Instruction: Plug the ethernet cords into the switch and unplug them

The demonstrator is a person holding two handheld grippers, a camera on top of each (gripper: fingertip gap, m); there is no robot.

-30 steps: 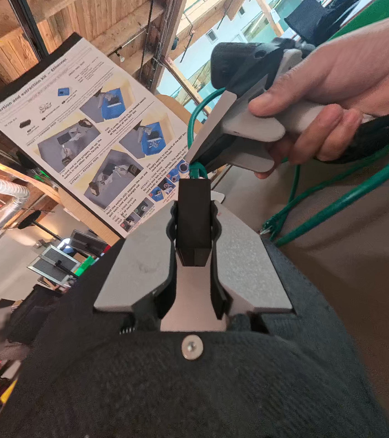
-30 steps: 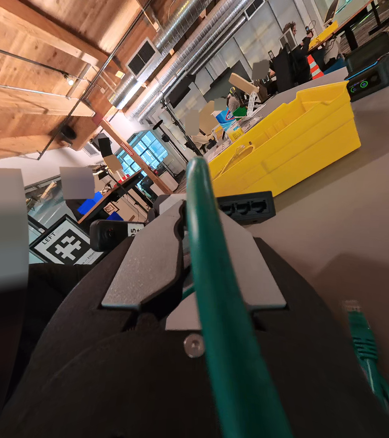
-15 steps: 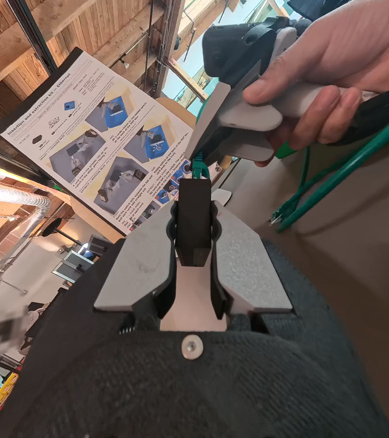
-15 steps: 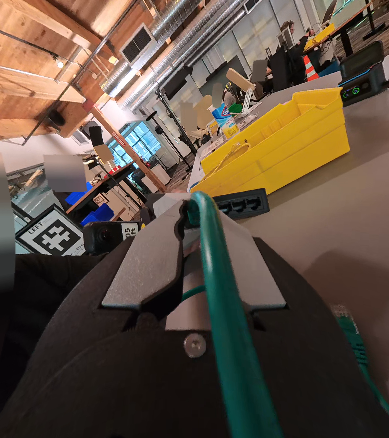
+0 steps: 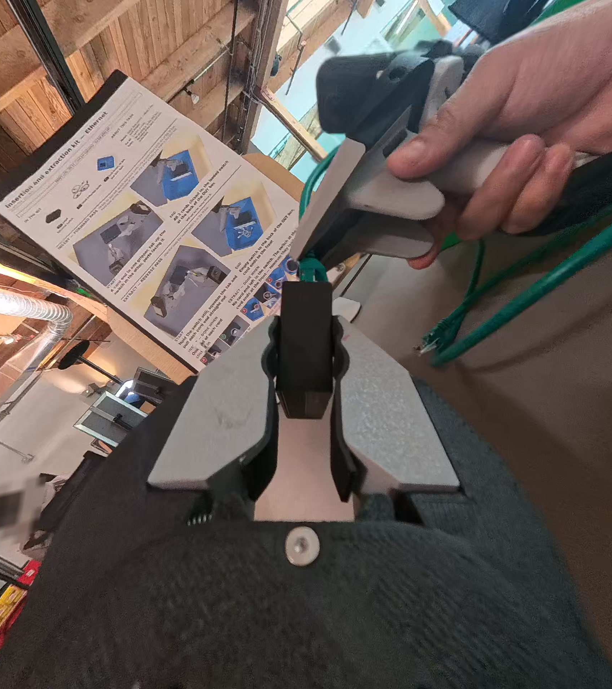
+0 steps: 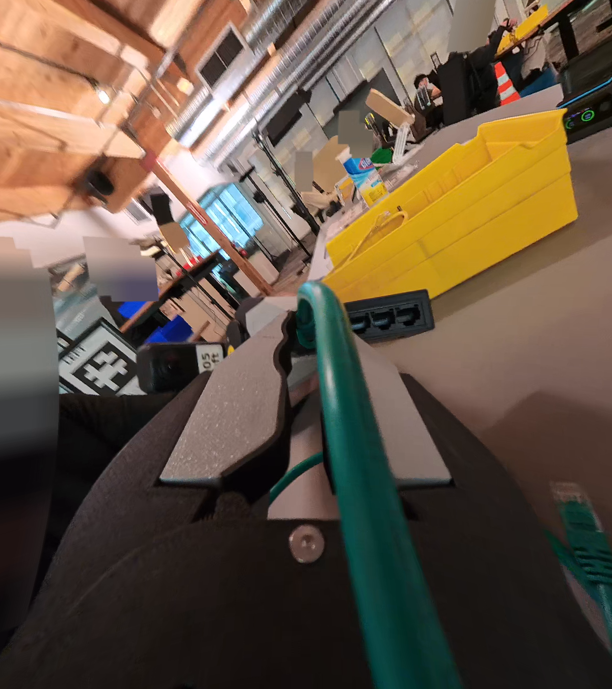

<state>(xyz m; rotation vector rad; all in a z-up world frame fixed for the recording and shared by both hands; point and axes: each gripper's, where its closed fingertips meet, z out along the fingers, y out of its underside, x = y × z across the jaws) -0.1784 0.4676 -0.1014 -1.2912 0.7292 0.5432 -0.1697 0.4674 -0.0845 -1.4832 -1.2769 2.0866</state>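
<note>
The left gripper [image 5: 304,350] points along the tan desk [image 5: 543,428], its jaws clamped on the small black rectangular network switch [image 5: 306,346]. A hand [image 5: 543,123] angles the right gripper [image 5: 306,257] down at the switch's far end, jaws pinching the green ethernet cord [image 6: 338,373] by its plug.

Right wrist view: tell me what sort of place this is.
Probably an open workshop or lab in a converted industrial building. Exposed wooden beams and metal ducts run overhead, worktables with people seated at them fill the floor, and a yellow bin sits on the near table.
</note>
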